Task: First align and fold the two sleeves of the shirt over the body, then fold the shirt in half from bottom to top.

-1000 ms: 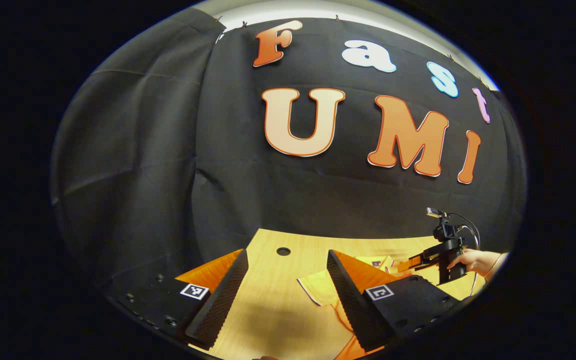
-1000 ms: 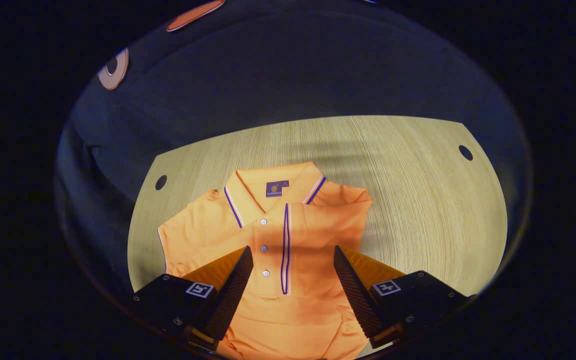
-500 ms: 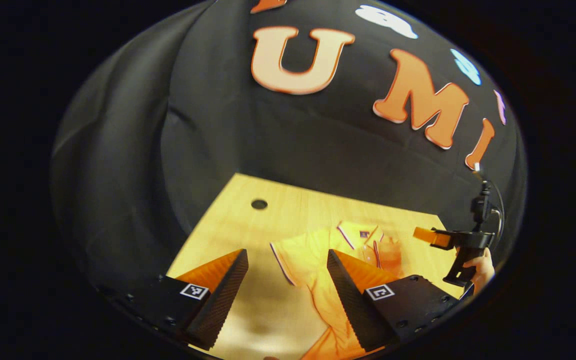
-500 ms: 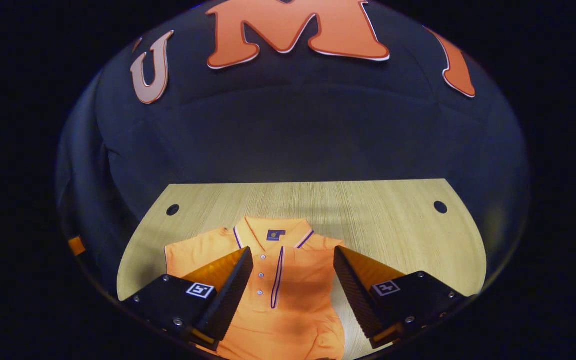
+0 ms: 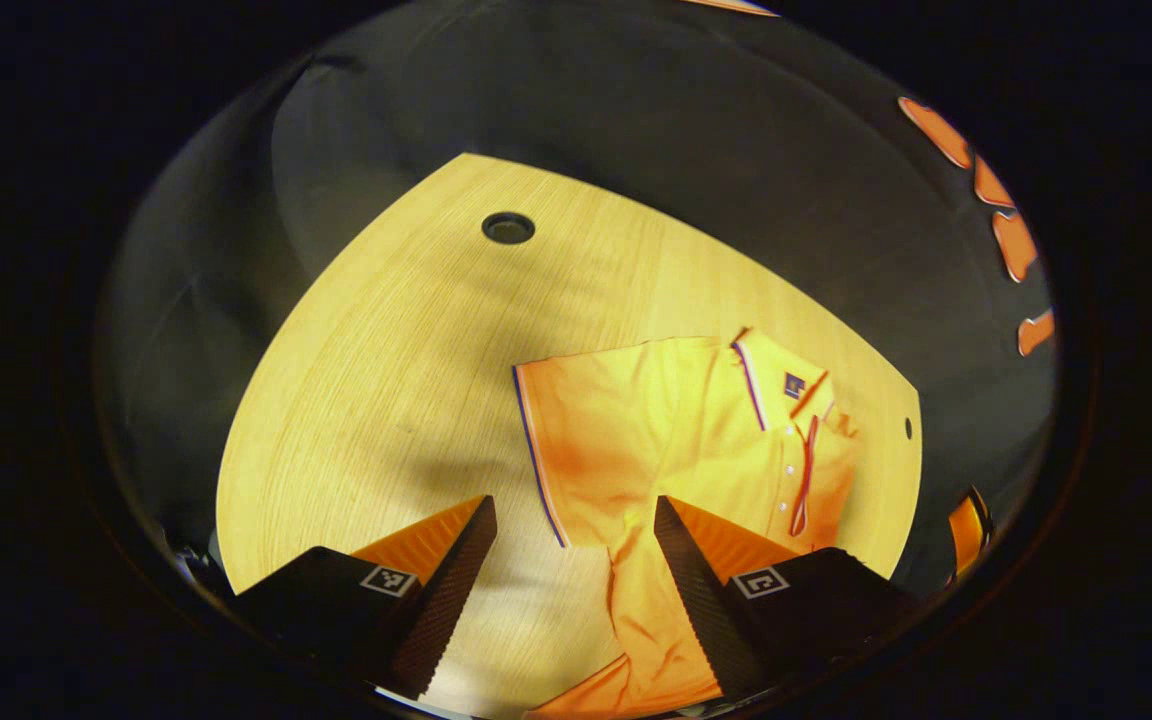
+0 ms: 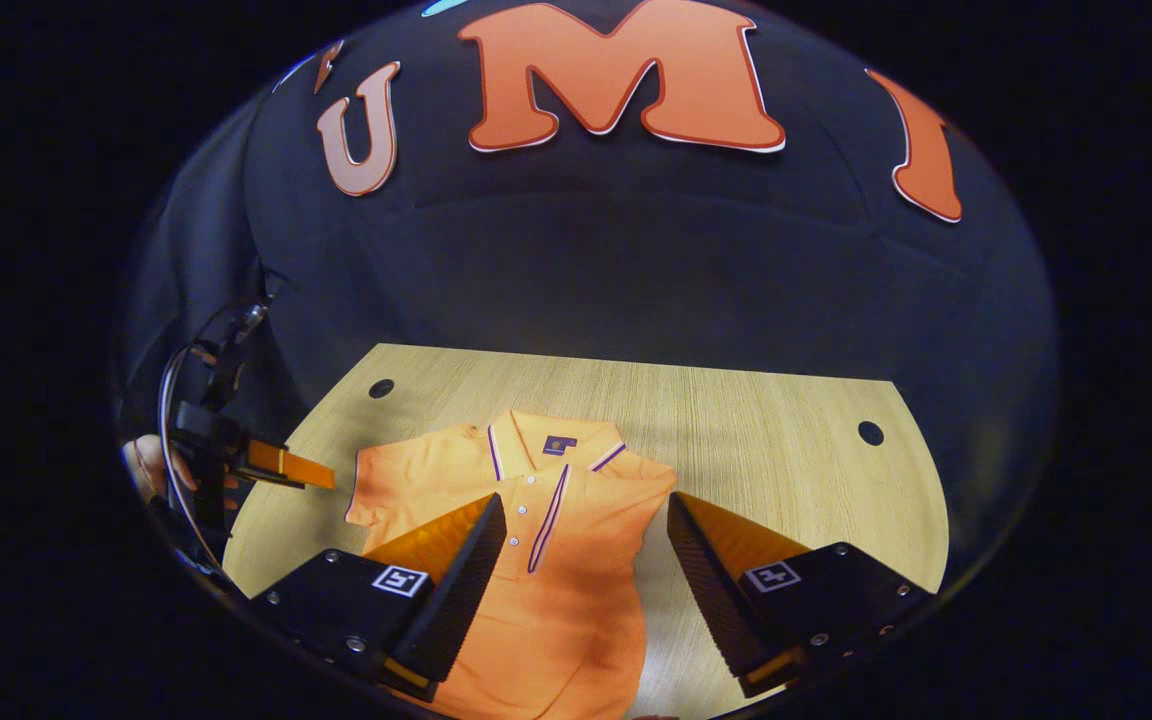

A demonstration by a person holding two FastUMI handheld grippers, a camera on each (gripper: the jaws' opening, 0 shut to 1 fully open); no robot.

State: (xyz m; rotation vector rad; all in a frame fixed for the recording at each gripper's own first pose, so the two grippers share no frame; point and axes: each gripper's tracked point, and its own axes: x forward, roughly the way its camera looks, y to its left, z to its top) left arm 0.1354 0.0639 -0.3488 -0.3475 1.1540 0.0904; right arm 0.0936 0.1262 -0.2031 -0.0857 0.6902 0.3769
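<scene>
The orange shirt (image 6: 546,560) lies flat on the light wooden table (image 6: 786,440), front side up, with its collar (image 6: 551,445) at the far end and its bottom end near the camera.

In the right gripper view, the right gripper (image 6: 586,575) hangs above the shirt with its 2 fingers spread wide apart. Nothing is between them and they hold nothing. The shirt's row of buttons (image 6: 526,510) and its dark stripe sit in the gap between the fingers, closer to the left finger (image 6: 456,580). That left finger is over the shirt's body. The right finger (image 6: 711,580) is over bare table, just beside the shirt's edge. The sleeve (image 6: 386,490) on the left still sticks out to the side. The sleeve on the other side looks tucked in, with a straight edge there.

Far off to the left of this gripper, a hand (image 6: 151,470) holds the left gripper (image 6: 281,465) over the table's edge, near the sticking-out sleeve but not touching it.

In the left gripper view, the left gripper (image 5: 571,590) is also wide open and holds nothing. The shirt (image 5: 676,450) lies ahead of it and to the right. The sleeve edge with the dark line (image 5: 536,450) is just ahead, between the 2 fingers. The shirt's side runs down under the right finger (image 5: 706,590). The left finger (image 5: 441,600) is over bare table (image 5: 386,350). A round hole (image 5: 508,227) in the table sits far ahead.
</scene>
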